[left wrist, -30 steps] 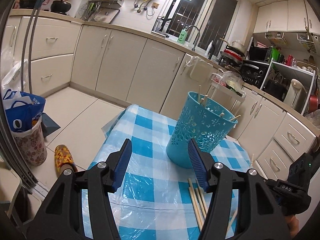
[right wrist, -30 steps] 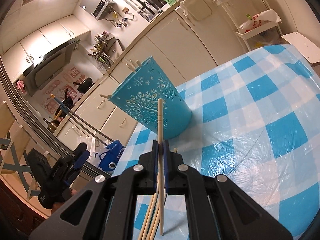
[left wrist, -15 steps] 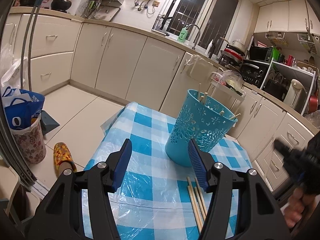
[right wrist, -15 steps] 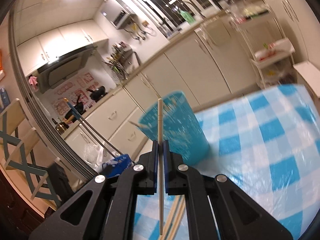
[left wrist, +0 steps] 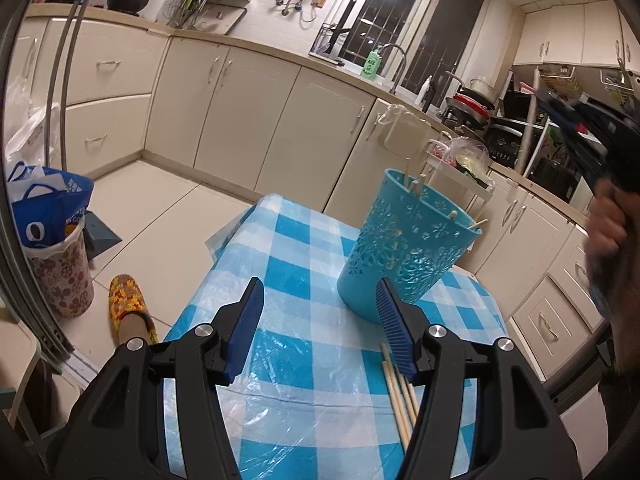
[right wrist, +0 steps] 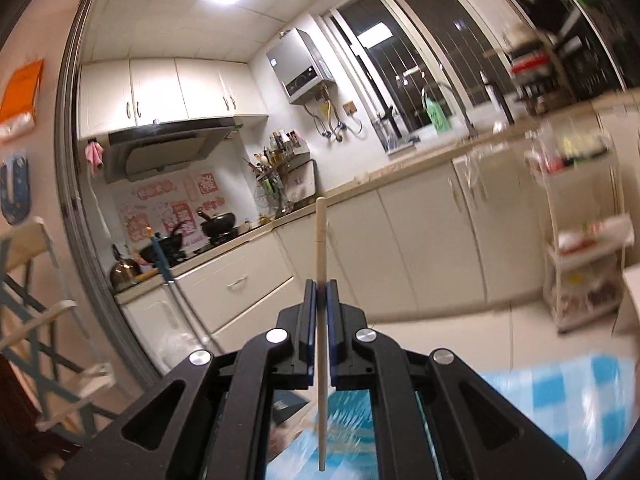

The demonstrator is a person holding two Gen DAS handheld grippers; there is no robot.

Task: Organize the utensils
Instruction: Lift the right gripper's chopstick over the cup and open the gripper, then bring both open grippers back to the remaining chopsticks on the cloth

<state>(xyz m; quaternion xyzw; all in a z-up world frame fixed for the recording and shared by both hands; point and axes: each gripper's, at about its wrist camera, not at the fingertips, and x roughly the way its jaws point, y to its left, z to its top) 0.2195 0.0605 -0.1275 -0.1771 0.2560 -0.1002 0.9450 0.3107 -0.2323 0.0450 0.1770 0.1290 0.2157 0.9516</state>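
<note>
Left wrist view: a desk (left wrist: 296, 236) under blue-checked plastic stands in a kitchen of cream cabinets (left wrist: 248, 116). The left tool (left wrist: 320, 328) hovers spread and empty. A perforated blue cup (left wrist: 404, 252) holds chopsticks; loose chopsticks (left wrist: 396, 392) lie beside it.

Right wrist view: blurred kitchen; the right tool (right wrist: 320, 300) pinches one upright pale chopstick (right wrist: 321, 240) above the desk.

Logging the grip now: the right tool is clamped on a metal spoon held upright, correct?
Not a spoon. The right wrist view shows the right tool clamped on a single pale wooden chopstick, held upright as you said.
</note>
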